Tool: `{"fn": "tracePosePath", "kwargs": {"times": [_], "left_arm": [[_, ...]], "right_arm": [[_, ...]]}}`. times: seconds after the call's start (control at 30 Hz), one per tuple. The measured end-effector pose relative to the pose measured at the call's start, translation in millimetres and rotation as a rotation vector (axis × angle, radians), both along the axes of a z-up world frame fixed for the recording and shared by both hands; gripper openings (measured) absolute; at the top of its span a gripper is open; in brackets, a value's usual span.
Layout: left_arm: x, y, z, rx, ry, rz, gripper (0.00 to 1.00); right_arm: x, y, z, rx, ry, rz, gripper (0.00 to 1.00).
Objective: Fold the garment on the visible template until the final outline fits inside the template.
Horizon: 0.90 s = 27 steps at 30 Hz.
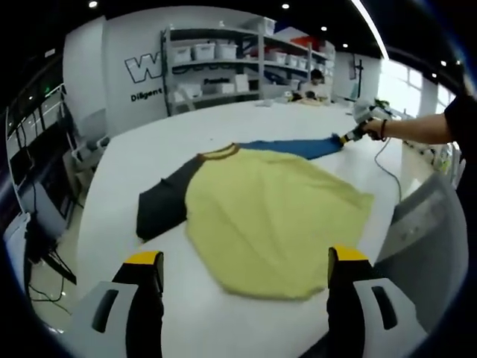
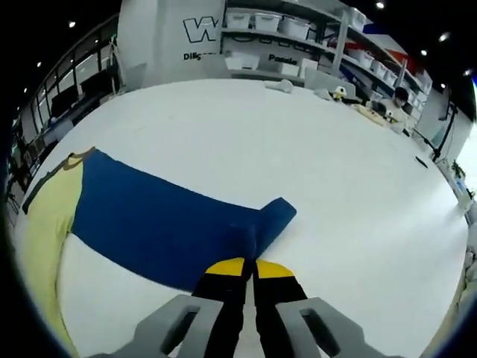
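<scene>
A long-sleeved garment lies flat on the white table (image 1: 149, 142), with a yellow body (image 1: 272, 216), a dark left sleeve (image 1: 160, 205) and a blue right sleeve (image 1: 294, 147). My left gripper (image 1: 246, 259) hovers open over the yellow hem nearest me, its yellow-tipped fingers wide apart and holding nothing. Across the table, my right gripper (image 1: 349, 137) sits in a person's hand at the end of the blue sleeve. In the right gripper view the blue sleeve (image 2: 156, 224) stretches left toward the yellow body (image 2: 45, 216), and my right gripper (image 2: 250, 267) is shut on its near edge by the cuff.
Shelves with white bins (image 1: 223, 52) stand behind the table. Small items (image 2: 339, 93) lie at the table's far end, where a person (image 1: 319, 80) sits. A cable (image 1: 387, 168) runs from the right hand across the table. A grey panel (image 1: 425, 239) rises at the right edge.
</scene>
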State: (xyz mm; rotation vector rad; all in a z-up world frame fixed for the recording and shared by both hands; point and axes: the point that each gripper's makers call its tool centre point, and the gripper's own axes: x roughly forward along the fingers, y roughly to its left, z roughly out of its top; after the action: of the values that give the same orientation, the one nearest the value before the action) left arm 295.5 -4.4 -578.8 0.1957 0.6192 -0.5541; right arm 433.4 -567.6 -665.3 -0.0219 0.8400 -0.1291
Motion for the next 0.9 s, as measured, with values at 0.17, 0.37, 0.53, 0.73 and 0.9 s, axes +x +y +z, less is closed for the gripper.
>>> {"fn": "tracePosePath", "kwargs": {"times": [0.17, 0.37, 0.53, 0.73, 0.9], "left_arm": [[0.4, -1, 0.4, -0.012, 0.002, 0.004, 0.91], [-0.2, -1, -2.0, -0.01, 0.006, 0.015, 0.93], [0.5, 0, -2.3, -0.013, 0.008, 0.022, 0.94], [2.3, -2, 2.0, -0.024, -0.006, 0.021, 0.95], [2.2, -4, 2.0, -0.024, -0.006, 0.013, 0.95]], "right_arm": [[0, 1, -0.7, 0.01, -0.003, -0.006, 0.0], [-8, 2, -7.5, 0.115, -0.011, -0.09, 0.2], [-7, 6, 3.2, 0.158, -0.064, -0.078, 0.31], [-21, 35, 24.2, 0.203, -0.132, -0.051, 0.48], [-32, 63, 31.7, 0.214, -0.151, 0.008, 0.54]]}}
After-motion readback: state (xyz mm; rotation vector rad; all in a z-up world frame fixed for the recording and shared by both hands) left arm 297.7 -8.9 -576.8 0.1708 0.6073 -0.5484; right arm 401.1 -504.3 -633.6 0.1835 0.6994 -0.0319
